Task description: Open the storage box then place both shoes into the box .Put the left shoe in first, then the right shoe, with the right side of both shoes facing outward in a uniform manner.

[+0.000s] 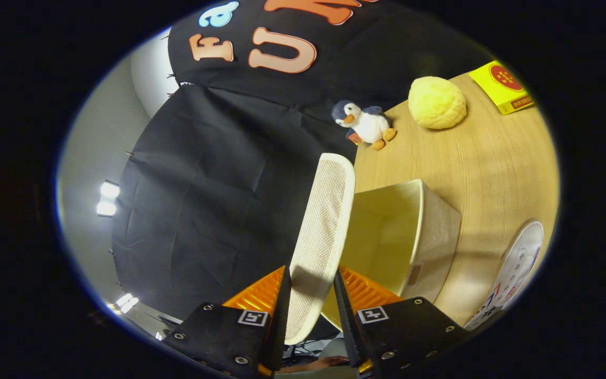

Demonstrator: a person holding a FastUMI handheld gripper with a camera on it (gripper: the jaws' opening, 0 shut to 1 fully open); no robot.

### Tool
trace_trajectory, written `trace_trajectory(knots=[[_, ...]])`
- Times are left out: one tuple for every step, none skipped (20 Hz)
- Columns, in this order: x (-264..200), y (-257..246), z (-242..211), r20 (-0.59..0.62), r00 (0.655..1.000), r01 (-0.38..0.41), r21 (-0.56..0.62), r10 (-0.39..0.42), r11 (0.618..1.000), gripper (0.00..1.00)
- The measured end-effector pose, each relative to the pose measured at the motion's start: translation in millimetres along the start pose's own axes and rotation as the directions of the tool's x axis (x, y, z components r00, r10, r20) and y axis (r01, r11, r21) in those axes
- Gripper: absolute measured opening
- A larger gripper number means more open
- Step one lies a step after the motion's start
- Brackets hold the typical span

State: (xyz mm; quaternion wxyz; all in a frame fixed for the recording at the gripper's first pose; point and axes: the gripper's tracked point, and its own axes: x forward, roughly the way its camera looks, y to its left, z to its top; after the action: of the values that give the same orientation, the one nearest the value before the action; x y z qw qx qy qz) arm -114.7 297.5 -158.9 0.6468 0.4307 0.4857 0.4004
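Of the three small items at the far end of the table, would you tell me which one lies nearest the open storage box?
The plush penguin: it lies just beyond the box and its raised lid, which the gripper clamps. The yellow ball and yellow packet lie farther off.

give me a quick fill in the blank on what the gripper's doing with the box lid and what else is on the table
1. The gripper holds the box's ____ between its fingers.
2. With the lid raised, the box stands ____.
3. Beyond the box, beside the yellow ball, sits a toy ____.
4. The shoe lies ____ the box.

Missing words: lid; open; penguin; outside
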Motion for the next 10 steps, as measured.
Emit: trace_trajectory(knots=[[2,7,5,0.019,1.000,-0.002,-0.003,0.003,1.000,0.44],[4,14,8,0.031,0.999,-0.007,-0.003,0.007,1.000,0.38],[6,20,12,0.041,0.999,-0.010,-0.003,0.010,1.000,0.34],[9,26,15,0.052,0.999,-0.010,-0.006,0.010,1.000,0.29],[12,30,19,0.065,0.998,-0.005,-0.005,0.005,1.000,0.26],[12,34,20,0.075,0.997,-0.007,0.002,0.007,1.000,0.22],[16,40,22,0.080,0.997,-0.011,0.011,0.010,1.000,0.20],[21,45,22,0.079,0.997,-0.012,0.019,0.010,1.000,0.17],[27,51,23,0.076,0.997,-0.017,0.021,0.015,1.000,0.16],[33,57,23,0.071,0.997,-0.017,0.026,0.015,1.000,0.14]])
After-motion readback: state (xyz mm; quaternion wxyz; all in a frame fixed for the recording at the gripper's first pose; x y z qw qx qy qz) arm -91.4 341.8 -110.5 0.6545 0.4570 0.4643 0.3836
